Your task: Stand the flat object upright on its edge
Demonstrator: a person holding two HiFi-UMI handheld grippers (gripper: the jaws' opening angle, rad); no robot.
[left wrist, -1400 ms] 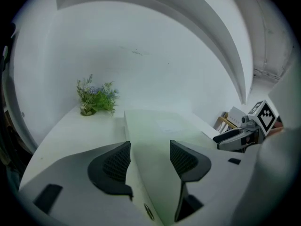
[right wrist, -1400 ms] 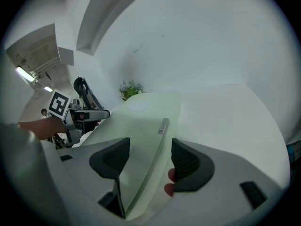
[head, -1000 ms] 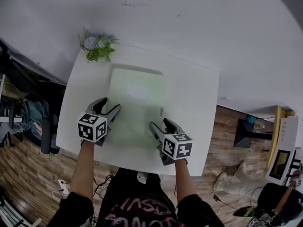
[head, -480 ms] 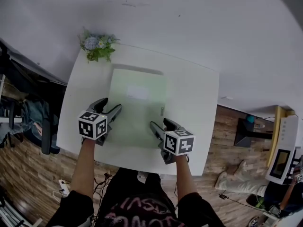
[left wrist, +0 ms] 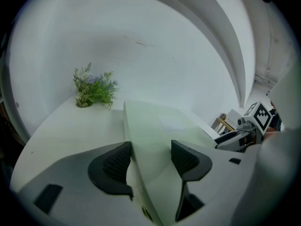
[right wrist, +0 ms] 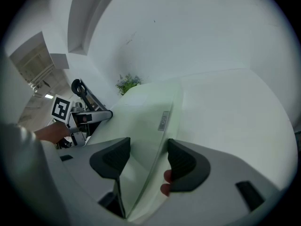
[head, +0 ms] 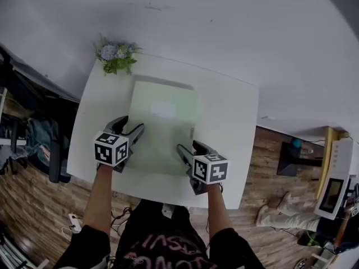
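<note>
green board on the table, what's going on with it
A person holds a two-jaw gripper in each hand over a pale green flat board lying on the white table. The left gripper straddles the board's left edge and the right gripper its right edge, with both pairs of jaws apart. The board lies flat, not yet stood up.
</note>
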